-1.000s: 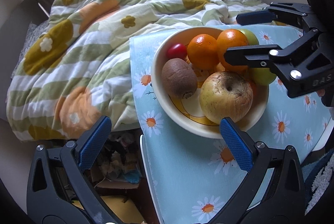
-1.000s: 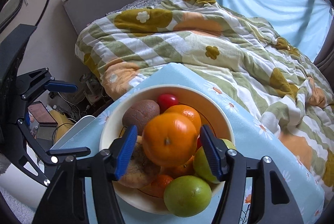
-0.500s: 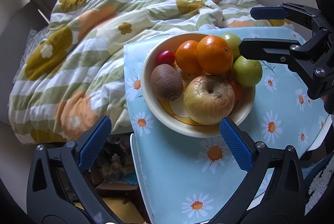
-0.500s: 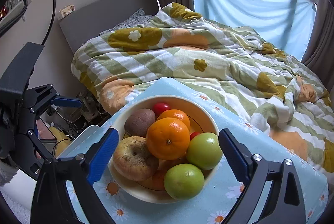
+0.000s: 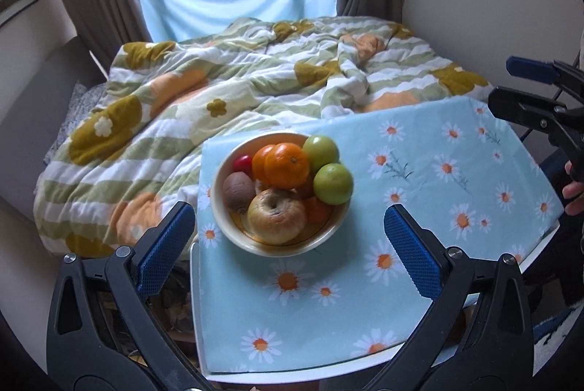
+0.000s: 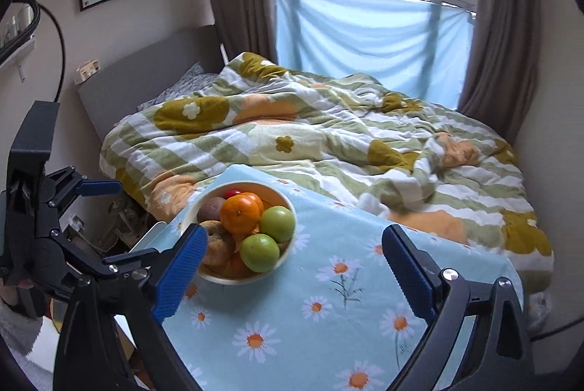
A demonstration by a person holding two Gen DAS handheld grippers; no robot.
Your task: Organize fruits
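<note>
A cream bowl (image 5: 233, 237) (image 6: 226, 278) sits on the daisy-print table at its left side. It holds an orange (image 5: 286, 165) (image 6: 239, 213) on top, two green apples (image 5: 332, 183) (image 6: 260, 252), a brown kiwi (image 5: 238, 189), a blemished yellow apple (image 5: 276, 216), a small red fruit (image 5: 242, 163) and more oranges. My left gripper (image 5: 288, 247) is open and empty, pulled back in front of the bowl. My right gripper (image 6: 294, 267) is open and empty, back from the bowl; it also shows in the left wrist view (image 5: 529, 88) at the far right.
The table's light-blue daisy cloth (image 5: 438, 172) (image 6: 328, 318) spreads to the right of the bowl. A bed with a flowered quilt (image 5: 219, 88) (image 6: 328, 143) lies right behind the table. Clutter sits on the floor by the table's left edge (image 5: 175, 303).
Both grippers have drawn back and up from the bowl. The right gripper opened around the top orange and left it in the bowl. The bowl now looks smaller in both views.
</note>
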